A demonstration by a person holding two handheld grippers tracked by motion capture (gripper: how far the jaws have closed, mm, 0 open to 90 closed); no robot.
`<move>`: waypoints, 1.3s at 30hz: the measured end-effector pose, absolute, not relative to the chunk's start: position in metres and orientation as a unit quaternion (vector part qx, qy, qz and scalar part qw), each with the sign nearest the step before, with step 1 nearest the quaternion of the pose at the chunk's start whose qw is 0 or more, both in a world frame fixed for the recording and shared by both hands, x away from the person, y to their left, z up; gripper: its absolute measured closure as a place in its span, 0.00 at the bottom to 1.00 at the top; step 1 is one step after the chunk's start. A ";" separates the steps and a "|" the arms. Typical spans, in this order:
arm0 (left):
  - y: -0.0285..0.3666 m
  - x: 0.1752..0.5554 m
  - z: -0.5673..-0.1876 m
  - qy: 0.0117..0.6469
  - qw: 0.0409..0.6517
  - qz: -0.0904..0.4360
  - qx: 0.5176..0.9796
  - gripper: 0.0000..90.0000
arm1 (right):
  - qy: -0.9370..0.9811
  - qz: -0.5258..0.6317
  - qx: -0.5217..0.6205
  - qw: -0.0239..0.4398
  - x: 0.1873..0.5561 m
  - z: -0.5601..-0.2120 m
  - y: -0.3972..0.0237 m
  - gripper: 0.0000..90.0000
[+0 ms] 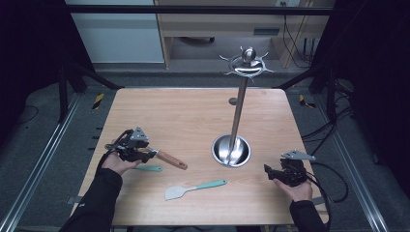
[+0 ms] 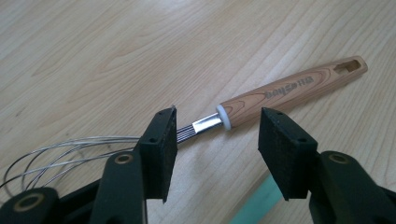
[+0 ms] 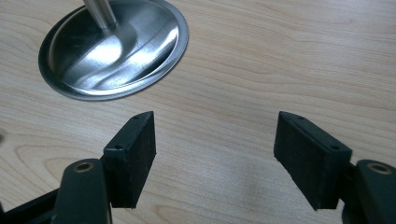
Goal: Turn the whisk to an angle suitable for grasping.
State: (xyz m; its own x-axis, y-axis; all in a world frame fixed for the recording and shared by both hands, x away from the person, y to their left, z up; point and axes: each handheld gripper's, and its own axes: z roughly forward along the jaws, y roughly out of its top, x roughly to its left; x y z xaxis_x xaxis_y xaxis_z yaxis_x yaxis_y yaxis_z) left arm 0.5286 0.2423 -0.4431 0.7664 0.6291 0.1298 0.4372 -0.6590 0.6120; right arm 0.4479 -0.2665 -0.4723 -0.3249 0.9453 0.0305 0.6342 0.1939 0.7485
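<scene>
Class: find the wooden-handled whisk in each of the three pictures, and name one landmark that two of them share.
High view: whisk lower left, by the left gripper.
Left gripper view: centre to upper right, wires at left.
Right gripper view: not in it.
Shared landmark: the teal spatula, lower edge of the left gripper view.

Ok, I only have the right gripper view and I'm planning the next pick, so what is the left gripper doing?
Observer: The left gripper is open at a wooden-handled whisk lying on the table; its pads are not pressing on it.
Operator: Anything else to pick?
Observer: A teal-handled spatula lies flat near the front edge.
Operator: And the steel dish I see?
Observer: It is the base of a tall stand; nothing hangs from its top.
</scene>
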 end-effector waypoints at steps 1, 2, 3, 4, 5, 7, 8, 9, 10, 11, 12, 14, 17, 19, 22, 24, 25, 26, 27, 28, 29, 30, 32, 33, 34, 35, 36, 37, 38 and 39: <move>0.240 0.529 -0.444 0.294 0.283 0.166 0.898 0.50 | 0.739 0.342 0.534 0.227 0.448 -0.472 -0.266 0.33; 0.238 0.530 -0.446 0.291 0.281 0.165 0.900 0.50 | 0.738 0.343 0.535 0.227 0.448 -0.472 -0.266 0.33; 0.236 0.531 -0.448 0.287 0.281 0.163 0.901 0.50 | 0.737 0.344 0.535 0.226 0.448 -0.472 -0.267 0.33; 0.235 0.532 -0.449 0.284 0.277 0.160 0.904 0.49 | 0.738 0.344 0.534 0.228 0.448 -0.472 -0.267 0.33; 0.234 0.533 -0.450 0.282 0.277 0.160 0.905 0.49 | 0.738 0.344 0.534 0.228 0.448 -0.472 -0.267 0.33; 0.231 0.534 -0.452 0.274 0.270 0.159 0.909 0.48 | 0.737 0.345 0.536 0.224 0.448 -0.472 -0.267 0.33; 0.228 0.535 -0.455 0.271 0.269 0.156 0.911 0.48 | 0.736 0.346 0.537 0.222 0.448 -0.471 -0.267 0.33; 0.228 0.535 -0.455 0.271 0.269 0.156 0.911 0.48 | 0.737 0.345 0.536 0.224 0.448 -0.472 -0.267 0.33; 0.227 0.536 -0.456 0.265 0.264 0.154 0.914 0.48 | 0.737 0.344 0.537 0.224 0.448 -0.472 -0.266 0.33; 0.226 0.536 -0.457 0.262 0.263 0.154 0.915 0.48 | 0.739 0.342 0.534 0.227 0.449 -0.472 -0.267 0.33; 0.225 0.537 -0.457 0.260 0.261 0.155 0.917 0.48 | 0.739 0.342 0.534 0.227 0.449 -0.472 -0.267 0.33; 0.223 0.537 -0.458 0.257 0.262 0.156 0.917 0.48 | 0.740 0.343 0.533 0.226 0.449 -0.472 -0.267 0.33; 0.220 0.539 -0.460 0.255 0.260 0.154 0.919 0.49 | 0.739 0.342 0.535 0.223 0.449 -0.472 -0.267 0.33; 0.218 0.540 -0.462 0.250 0.256 0.153 0.921 0.49 | 0.739 0.343 0.535 0.222 0.449 -0.472 -0.267 0.33; 0.216 0.542 -0.464 0.248 0.254 0.147 0.923 0.50 | 0.742 0.343 0.532 0.223 0.450 -0.472 -0.267 0.33; 0.215 0.543 -0.466 0.247 0.252 0.146 0.924 0.50 | 0.742 0.342 0.532 0.221 0.450 -0.472 -0.267 0.33; 0.214 0.544 -0.467 0.244 0.252 0.145 0.925 0.51 | 0.743 0.341 0.531 0.223 0.450 -0.472 -0.266 0.33; 0.213 0.544 -0.468 0.245 0.257 0.146 0.923 0.51 | 0.744 0.341 0.529 0.223 0.450 -0.472 -0.266 0.33; 0.213 0.544 -0.467 0.244 0.259 0.141 0.924 0.52 | 0.744 0.342 0.530 0.220 0.450 -0.472 -0.266 0.33; 0.212 0.545 -0.467 0.243 0.259 0.139 0.924 0.52 | 0.744 0.342 0.530 0.220 0.450 -0.472 -0.266 0.33; 0.211 0.545 -0.467 0.243 0.259 0.140 0.924 0.53 | 0.746 0.341 0.527 0.222 0.451 -0.472 -0.266 0.33; 0.211 0.547 -0.467 0.243 0.258 0.139 0.925 0.53 | 0.746 0.341 0.527 0.222 0.451 -0.472 -0.266 0.33; 0.210 0.547 -0.467 0.243 0.260 0.139 0.924 0.53 | 0.746 0.341 0.526 0.222 0.451 -0.472 -0.266 0.33; 0.210 0.547 -0.467 0.243 0.260 0.139 0.924 0.52 | 0.746 0.341 0.527 0.220 0.451 -0.472 -0.266 0.33; 0.210 0.548 -0.468 0.244 0.261 0.137 0.924 0.52 | 0.746 0.342 0.527 0.220 0.451 -0.472 -0.266 0.33; 0.210 0.548 -0.468 0.246 0.263 0.136 0.923 0.52 | 0.746 0.341 0.527 0.220 0.451 -0.472 -0.266 0.33; 0.210 0.549 -0.469 0.247 0.264 0.135 0.923 0.52 | 0.747 0.341 0.527 0.221 0.451 -0.472 -0.266 0.33; 0.210 0.549 -0.469 0.249 0.265 0.134 0.922 0.52 | 0.747 0.341 0.527 0.221 0.451 -0.472 -0.266 0.33; 0.211 0.549 -0.469 0.250 0.265 0.133 0.922 0.52 | 0.747 0.341 0.527 0.221 0.451 -0.472 -0.266 0.33; 0.211 0.549 -0.469 0.251 0.265 0.131 0.922 0.53 | 0.747 0.341 0.527 0.221 0.451 -0.472 -0.266 0.33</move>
State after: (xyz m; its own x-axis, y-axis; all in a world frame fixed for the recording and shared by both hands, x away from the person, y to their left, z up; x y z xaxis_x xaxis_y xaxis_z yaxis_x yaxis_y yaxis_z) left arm 0.5489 0.2108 -0.4686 0.8392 0.5330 0.1085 0.3939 -0.7332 0.5543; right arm 0.4511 -0.2659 -0.4722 -0.3480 0.9370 0.0298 0.6362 0.2127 0.7417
